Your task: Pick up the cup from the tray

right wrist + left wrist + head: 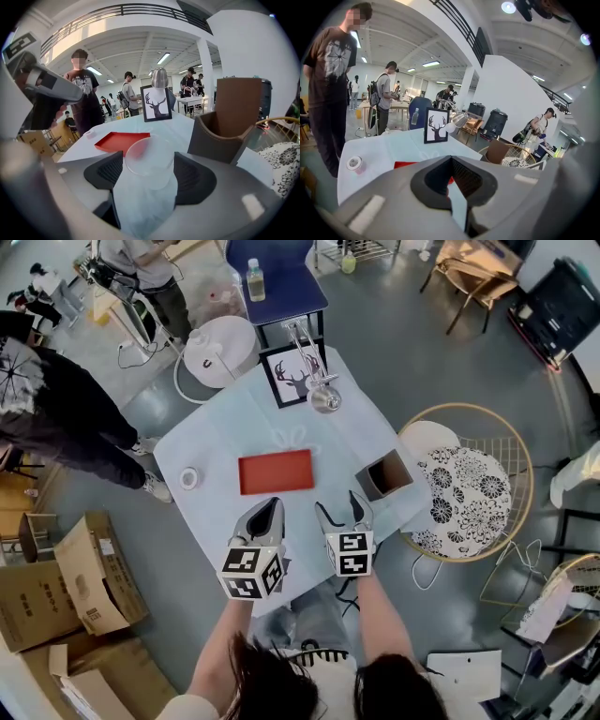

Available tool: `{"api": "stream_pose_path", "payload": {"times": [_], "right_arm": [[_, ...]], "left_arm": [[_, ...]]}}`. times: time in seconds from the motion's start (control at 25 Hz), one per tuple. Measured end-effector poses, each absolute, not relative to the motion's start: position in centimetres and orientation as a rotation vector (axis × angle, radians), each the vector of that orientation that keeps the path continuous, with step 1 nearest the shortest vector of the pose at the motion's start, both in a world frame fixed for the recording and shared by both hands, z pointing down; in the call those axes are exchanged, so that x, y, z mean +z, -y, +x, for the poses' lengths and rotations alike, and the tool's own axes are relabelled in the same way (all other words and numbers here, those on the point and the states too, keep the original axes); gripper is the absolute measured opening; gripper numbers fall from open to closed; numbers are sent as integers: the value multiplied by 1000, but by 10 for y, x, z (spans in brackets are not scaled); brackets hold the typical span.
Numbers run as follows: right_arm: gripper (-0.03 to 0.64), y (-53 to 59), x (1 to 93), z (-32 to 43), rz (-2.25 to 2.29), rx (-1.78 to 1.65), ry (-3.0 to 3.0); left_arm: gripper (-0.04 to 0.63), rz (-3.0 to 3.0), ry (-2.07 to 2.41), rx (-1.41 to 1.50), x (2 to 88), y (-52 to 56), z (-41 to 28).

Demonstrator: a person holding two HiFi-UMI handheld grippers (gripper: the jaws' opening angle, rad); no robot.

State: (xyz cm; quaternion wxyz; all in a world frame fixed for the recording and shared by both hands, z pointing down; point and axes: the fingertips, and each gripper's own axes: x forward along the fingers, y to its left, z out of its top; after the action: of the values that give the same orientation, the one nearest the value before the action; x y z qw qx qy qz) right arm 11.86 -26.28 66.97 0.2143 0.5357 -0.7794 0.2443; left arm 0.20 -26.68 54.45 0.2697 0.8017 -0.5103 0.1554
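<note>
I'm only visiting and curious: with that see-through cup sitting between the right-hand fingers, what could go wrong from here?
The clear plastic cup stands between the right gripper's fingers, which sit close on both sides, so a sideways move could tip it. It barely shows against the pale blue tablecloth, so misjudging its place seems easy. The brown leather box is close on the right and might get bumped.

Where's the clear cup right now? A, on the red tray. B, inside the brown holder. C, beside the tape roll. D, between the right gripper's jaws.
D: the clear cup stands between the right gripper's jaws, and the red tray holds nothing.
</note>
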Motion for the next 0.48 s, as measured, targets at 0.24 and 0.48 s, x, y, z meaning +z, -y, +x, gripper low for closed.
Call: {"api": "stream_pose_path", "payload": {"times": [0.24,0.48], "right_arm": [[396,270,652,119,1520,675,2203],[407,265,618,130,1580,675,2233]], "left_arm": [[0,2167,1373,413,543,267,-2],[0,2168,1377,407,537,259,-9]]}}
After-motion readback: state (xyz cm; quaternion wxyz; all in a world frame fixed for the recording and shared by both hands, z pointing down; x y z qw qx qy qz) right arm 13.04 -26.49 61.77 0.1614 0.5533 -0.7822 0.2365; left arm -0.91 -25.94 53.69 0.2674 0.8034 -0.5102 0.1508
